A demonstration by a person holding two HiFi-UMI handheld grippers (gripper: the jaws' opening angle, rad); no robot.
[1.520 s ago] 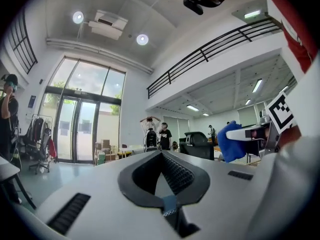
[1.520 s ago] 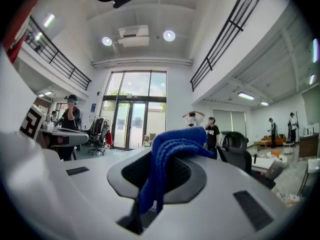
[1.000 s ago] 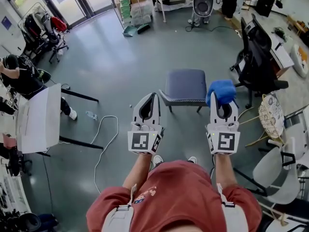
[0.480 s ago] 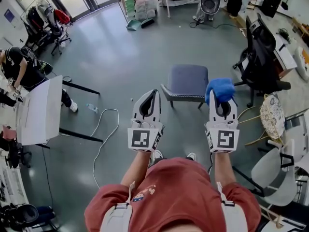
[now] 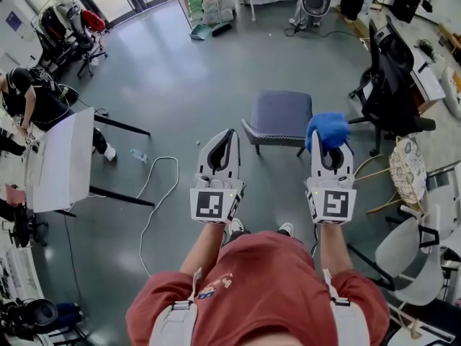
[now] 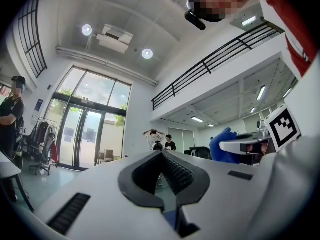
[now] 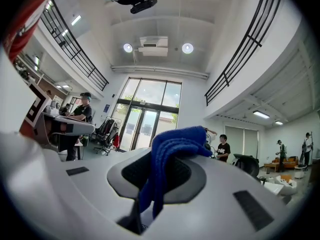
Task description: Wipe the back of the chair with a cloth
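R gripper (image 5: 330, 148) was clenched on a blue cloth (image 5: 328, 127), which bunched over its tips and hung down btwn the jaws in the right gripper view. L gripper (image 5: 229, 137) was held level w/ it, jaws closed together w/ nothing btwn them. The grey-blue padded chair (image 5: 279, 115) stood on the floor just ahead of both grippers, apart from them, cloth not touching it; a black office chair (image 5: 389, 78) stood further to the R, and a white table (image 5: 61, 168) and a loose cable (image 5: 155, 193) were off to the L.
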